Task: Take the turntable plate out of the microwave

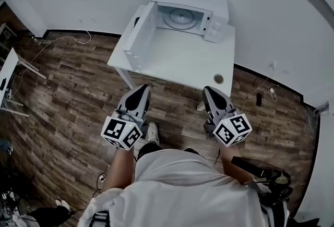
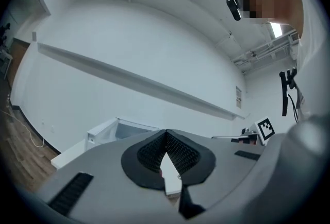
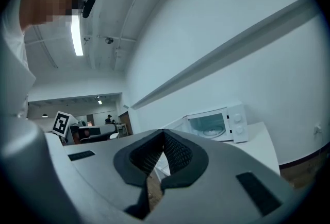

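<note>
A white microwave [image 1: 192, 14] stands at the back of a white table [image 1: 182, 61], its door [image 1: 136, 37] swung open to the left. Inside lies the round glass turntable plate [image 1: 180, 18]; the right gripper view shows the plate [image 3: 210, 129] faintly in the open microwave [image 3: 216, 124]. My left gripper [image 1: 142, 91] and right gripper [image 1: 211, 93] are held level over the floor in front of the table, well short of the microwave. Both are shut with nothing between the jaws. In the left gripper view, only the microwave's open door [image 2: 111, 130] shows above the left gripper [image 2: 165, 133].
Wood floor [image 1: 73, 95] surrounds the table, with a cable [image 1: 57, 43] along the left wall. A small round object [image 1: 218, 79] lies near the table's front right corner. A white stand [image 1: 10, 82] is at far left. The person's shoe [image 1: 152, 133] is below the table edge.
</note>
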